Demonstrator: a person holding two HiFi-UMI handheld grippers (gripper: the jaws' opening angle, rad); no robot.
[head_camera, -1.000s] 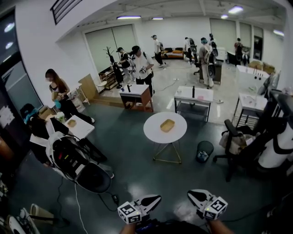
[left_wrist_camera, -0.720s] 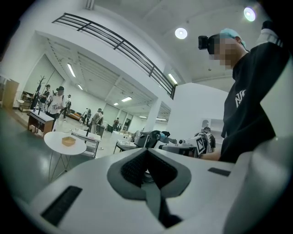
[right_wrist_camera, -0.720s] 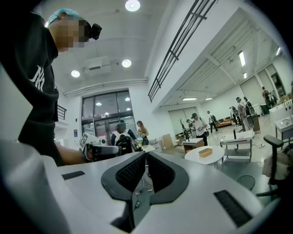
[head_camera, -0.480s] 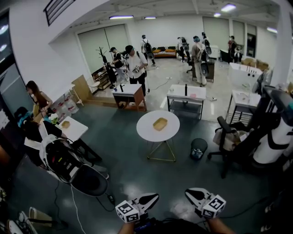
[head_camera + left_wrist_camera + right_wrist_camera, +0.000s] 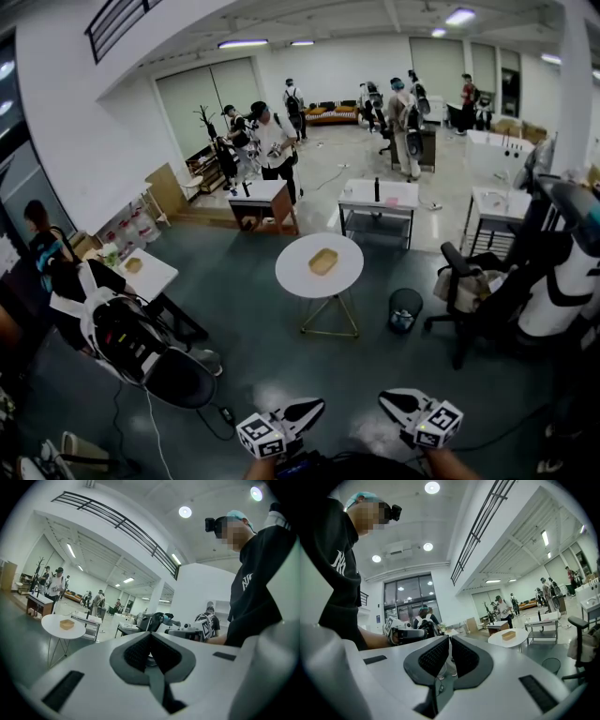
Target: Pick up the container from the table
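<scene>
Since a second ago the room slides across my head view, and the round white desk with the tan container on it sits slightly nearer, so I judge I am only approaching; it is well apart from me. My left hand-held gripper and right hand-held gripper point level ahead, low before my body, each with jaws pressed together and empty

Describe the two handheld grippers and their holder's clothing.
The left gripper and right gripper are white, tapered shells with dark jaws, each carrying a cube of black-and-white square markers. Their pads are dark grey, textured. The person wears a black top with white print.
</scene>
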